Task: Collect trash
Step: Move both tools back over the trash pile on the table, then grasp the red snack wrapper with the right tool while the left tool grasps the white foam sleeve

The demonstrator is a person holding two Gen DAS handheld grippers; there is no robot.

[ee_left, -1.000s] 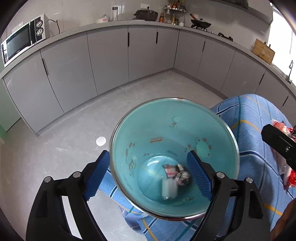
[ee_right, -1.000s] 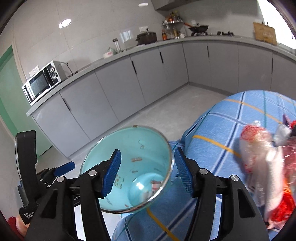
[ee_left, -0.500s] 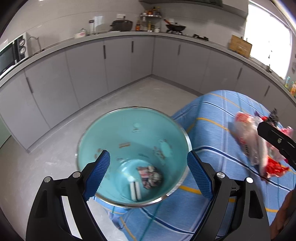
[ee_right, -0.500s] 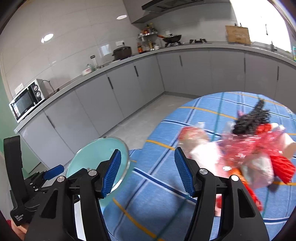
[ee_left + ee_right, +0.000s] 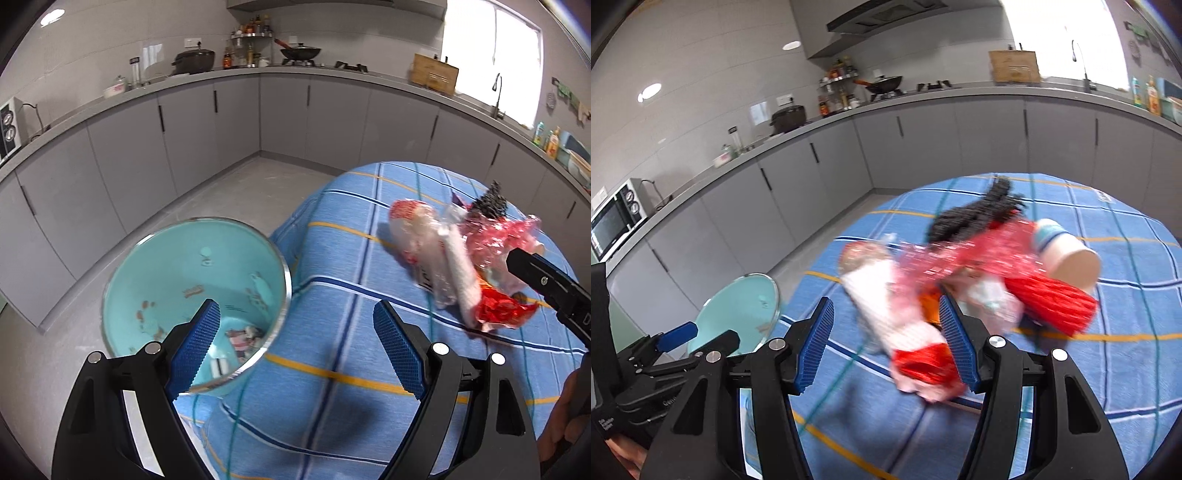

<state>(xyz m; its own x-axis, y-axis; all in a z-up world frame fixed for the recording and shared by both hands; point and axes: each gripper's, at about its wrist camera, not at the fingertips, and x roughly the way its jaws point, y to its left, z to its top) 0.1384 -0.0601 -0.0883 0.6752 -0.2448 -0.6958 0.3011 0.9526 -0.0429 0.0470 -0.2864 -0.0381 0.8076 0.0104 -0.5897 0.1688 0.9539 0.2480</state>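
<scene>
A teal trash bin [image 5: 192, 295] with a metal rim stands beside the table, with a few scraps at its bottom; it also shows in the right wrist view [image 5: 738, 317]. A pile of trash [image 5: 461, 266] lies on the blue checked tablecloth [image 5: 351, 350]: a white and red wrapper [image 5: 901, 325], crinkled red plastic [image 5: 964, 254], a black clump [image 5: 979, 210], a paper cup [image 5: 1067, 254]. My left gripper [image 5: 295, 350] is open and empty, between bin and pile. My right gripper [image 5: 886, 343] is open, its jaws on either side of the white and red wrapper.
Grey kitchen cabinets [image 5: 184, 147] and a countertop curve round the room behind. A microwave [image 5: 613, 221] stands on the counter at left. The bare grey floor [image 5: 229, 195] lies between the cabinets and the table.
Both grippers have swung right, away from the bin and toward the trash pile. The right gripper has come close over the wrapper. The bin has slid to the left in both views.
</scene>
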